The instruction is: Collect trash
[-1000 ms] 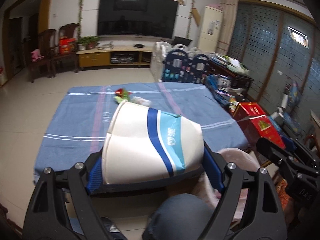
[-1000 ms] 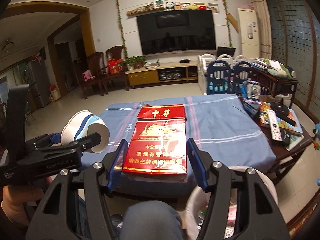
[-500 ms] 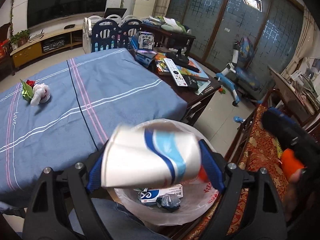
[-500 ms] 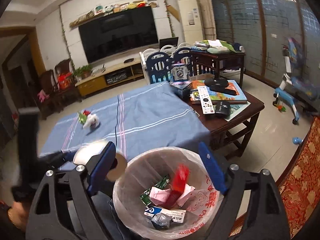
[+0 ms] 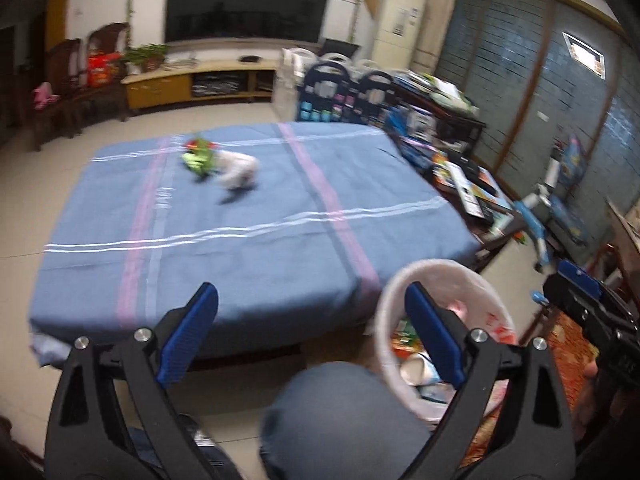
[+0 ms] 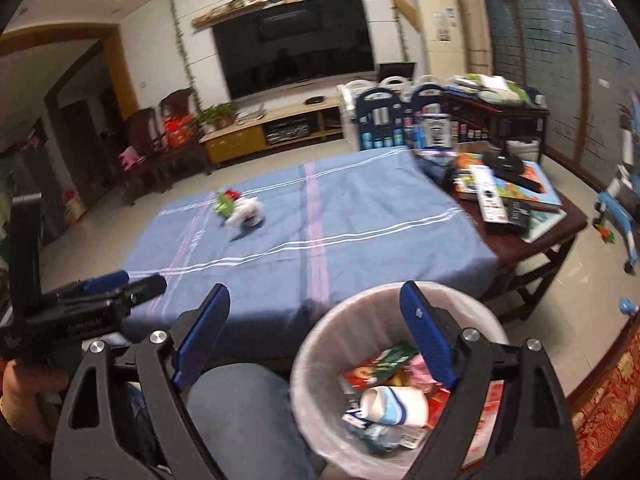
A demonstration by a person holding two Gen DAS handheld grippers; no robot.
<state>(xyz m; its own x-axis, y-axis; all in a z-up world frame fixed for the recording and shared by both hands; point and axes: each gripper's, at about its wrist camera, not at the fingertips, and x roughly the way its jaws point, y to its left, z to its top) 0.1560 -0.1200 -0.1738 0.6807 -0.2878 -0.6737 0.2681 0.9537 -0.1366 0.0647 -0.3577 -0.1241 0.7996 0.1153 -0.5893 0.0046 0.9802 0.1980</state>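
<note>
A bin [image 6: 320, 334] lined with a pale bag stands by the table's near right corner; it shows in the left wrist view too [image 5: 404, 280]. In it lie the white and blue paper cup [image 6: 394, 402], red packets and other wrappers. On the blue cloth [image 5: 256, 216] lies a small white, green and red bundle [image 5: 218, 162], seen from the right wrist as well [image 6: 240, 208]. My left gripper [image 5: 312, 304] is open and empty over the table's near edge. My right gripper [image 6: 316, 304] is open and empty, its right finger over the bin.
A dark side table [image 6: 560, 220] with remotes, books and boxes adjoins the blue table on the right. My knee in jeans [image 6: 240, 412] is below the grippers. A child's blue toy [image 5: 552, 216] stands on the floor to the right. A red patterned seat [image 6: 608, 392] is at the right.
The left gripper opened and the paper cup now lies in the bin. The red box that the right gripper held is gone from it. Both grippers swung back toward the table.
</note>
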